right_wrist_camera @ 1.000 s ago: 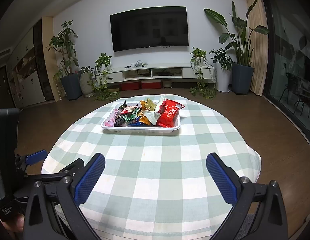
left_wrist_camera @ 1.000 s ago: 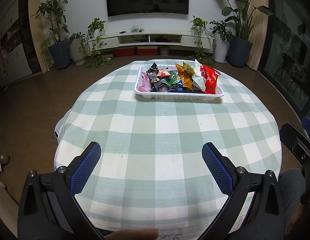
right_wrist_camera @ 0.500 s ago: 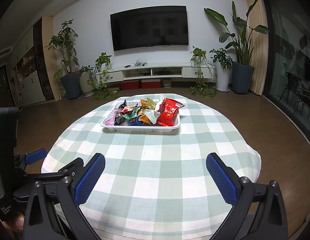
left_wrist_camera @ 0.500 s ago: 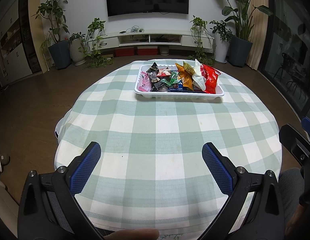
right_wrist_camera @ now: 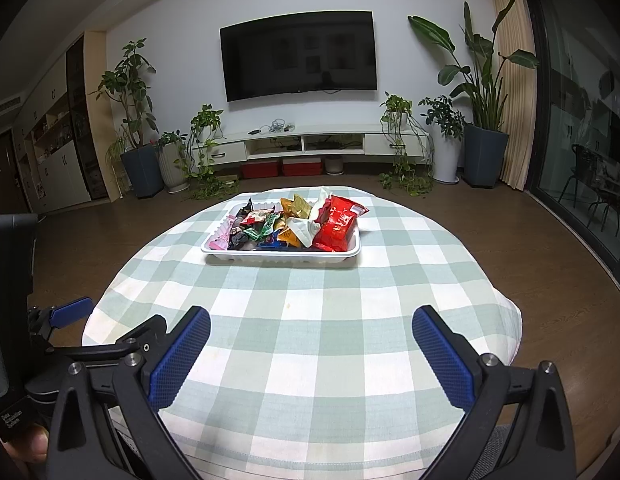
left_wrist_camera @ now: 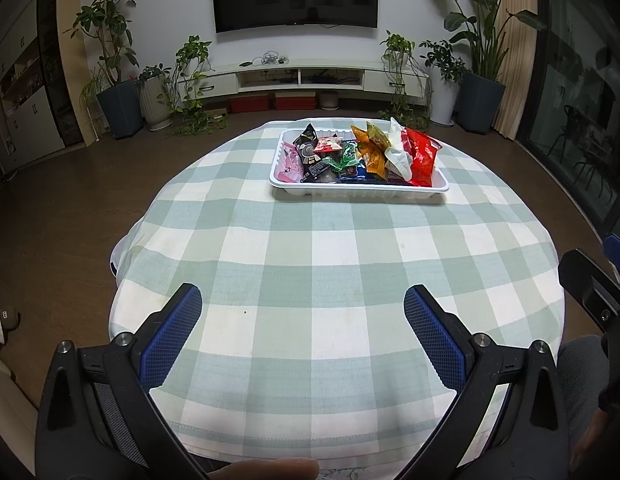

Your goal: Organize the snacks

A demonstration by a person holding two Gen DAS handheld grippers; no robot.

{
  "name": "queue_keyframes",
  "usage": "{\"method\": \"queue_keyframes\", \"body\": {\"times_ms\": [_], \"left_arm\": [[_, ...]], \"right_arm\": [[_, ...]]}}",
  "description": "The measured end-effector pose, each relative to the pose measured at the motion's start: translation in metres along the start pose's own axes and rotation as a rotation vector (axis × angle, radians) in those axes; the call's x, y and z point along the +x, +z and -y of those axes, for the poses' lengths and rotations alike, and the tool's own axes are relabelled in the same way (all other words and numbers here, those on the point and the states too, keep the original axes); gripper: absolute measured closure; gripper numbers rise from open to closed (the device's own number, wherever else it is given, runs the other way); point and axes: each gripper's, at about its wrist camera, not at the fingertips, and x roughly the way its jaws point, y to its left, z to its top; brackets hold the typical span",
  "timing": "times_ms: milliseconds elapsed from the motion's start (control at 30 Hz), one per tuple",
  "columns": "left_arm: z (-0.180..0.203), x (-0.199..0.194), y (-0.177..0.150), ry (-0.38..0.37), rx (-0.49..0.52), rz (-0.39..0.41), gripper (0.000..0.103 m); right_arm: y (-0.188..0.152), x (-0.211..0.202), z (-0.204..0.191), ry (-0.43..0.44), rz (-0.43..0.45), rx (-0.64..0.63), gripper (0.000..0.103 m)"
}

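Both fisheye views: even, soft indoor light from above. The tablecloth [left_wrist_camera: 310,248] is bright; the room's edges fall into dark vignette. Straight lines bow strongly toward the borders. The tray [right_wrist_camera: 281,254] casts a faint shadow. Glass doors [right_wrist_camera: 582,152] show dim reflections. Focus is sharp throughout.

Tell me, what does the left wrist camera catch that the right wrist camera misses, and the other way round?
Only the left wrist view shows the left gripper head-on, jaws wide apart, and a fingertip at the bottom edge. Only the right wrist view shows the right gripper head-on, also open, the whole television, and the ceiling. Both share the white tray heaped with snack packets, including a red bag, sitting on the far side of the round table with its green checked cloth. Each view also glimpses the other gripper at its edge.
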Motion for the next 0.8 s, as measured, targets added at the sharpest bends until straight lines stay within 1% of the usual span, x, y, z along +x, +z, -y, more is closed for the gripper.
{"method": "queue_keyframes", "body": {"times_ms": [400,800], "left_arm": [[-0.0010,0.0010,-0.0012,0.001,0.000,-0.001,0.001],[-0.0010,0.0010,-0.0011,0.001,0.001,-0.002,0.001]], "right_arm": [[-0.0050,-0.0018,0.0015,0.000,-0.004,0.000,0.000],[-0.0025,-0.0020,0.0011,0.000,-0.007,-0.001,0.000]]}}
